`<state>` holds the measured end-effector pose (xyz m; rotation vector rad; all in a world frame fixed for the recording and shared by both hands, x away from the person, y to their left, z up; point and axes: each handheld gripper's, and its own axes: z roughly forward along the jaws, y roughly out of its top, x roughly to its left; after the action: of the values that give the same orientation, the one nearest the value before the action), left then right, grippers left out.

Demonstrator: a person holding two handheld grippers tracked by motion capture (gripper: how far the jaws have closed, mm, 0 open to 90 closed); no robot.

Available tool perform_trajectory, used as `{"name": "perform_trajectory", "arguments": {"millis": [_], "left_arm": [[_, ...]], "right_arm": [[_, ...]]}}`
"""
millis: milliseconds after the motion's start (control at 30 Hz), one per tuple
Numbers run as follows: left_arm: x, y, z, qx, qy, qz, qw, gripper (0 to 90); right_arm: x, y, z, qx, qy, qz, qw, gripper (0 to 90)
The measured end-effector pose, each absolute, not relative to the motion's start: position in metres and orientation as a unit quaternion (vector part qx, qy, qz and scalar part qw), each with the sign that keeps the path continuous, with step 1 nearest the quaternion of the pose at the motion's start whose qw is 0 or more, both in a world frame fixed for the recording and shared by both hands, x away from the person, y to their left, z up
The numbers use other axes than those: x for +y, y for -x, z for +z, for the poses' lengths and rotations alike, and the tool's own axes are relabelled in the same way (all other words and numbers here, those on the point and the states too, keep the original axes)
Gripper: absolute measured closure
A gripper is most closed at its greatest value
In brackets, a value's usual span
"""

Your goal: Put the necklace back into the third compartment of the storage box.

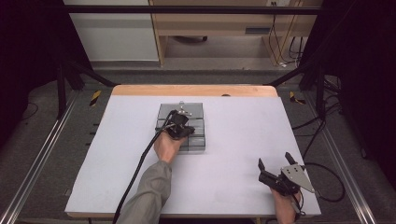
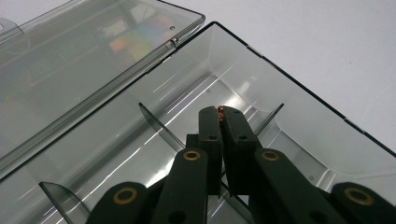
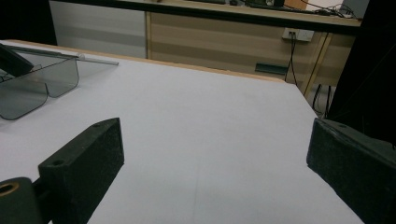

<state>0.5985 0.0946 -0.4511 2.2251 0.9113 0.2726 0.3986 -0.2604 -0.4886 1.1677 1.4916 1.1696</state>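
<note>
A smoky clear plastic compartment box lies open at the table's middle, its lid folded back flat. My left gripper reaches down into the box. In the left gripper view my left gripper is shut on a tiny copper-coloured piece pinched at the very tips, over a compartment between thin dividers. My right gripper rests near the table's front right corner. Its jaws stand wide apart with nothing between them. In the right gripper view the right gripper faces across bare tabletop, with the box far to its left.
A white mat covers the wooden table. The left gripper's cable trails back along the forearm. Black frame posts stand beside the table, and a wooden cabinet stands beyond its far edge.
</note>
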Motion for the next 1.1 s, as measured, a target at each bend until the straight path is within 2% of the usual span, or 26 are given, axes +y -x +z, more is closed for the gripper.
{"name": "perform_trajectory", "arguments": {"millis": [333, 1100], "left_arm": [[0.0887, -0.6011, -0.4518, 0.349, -0.871, 0.109, 0.329, 85.8], [0.0895, -0.6009, -0.4516, 0.352, -0.866, 0.109, 0.337, 83.2]], "right_arm": [[-0.2608, -0.3986, -0.4886, 0.601, -0.470, 0.471, 0.442, 4.4], [-0.2607, -0.3987, -0.4886, 0.601, -0.470, 0.472, 0.441, 4.4]]}}
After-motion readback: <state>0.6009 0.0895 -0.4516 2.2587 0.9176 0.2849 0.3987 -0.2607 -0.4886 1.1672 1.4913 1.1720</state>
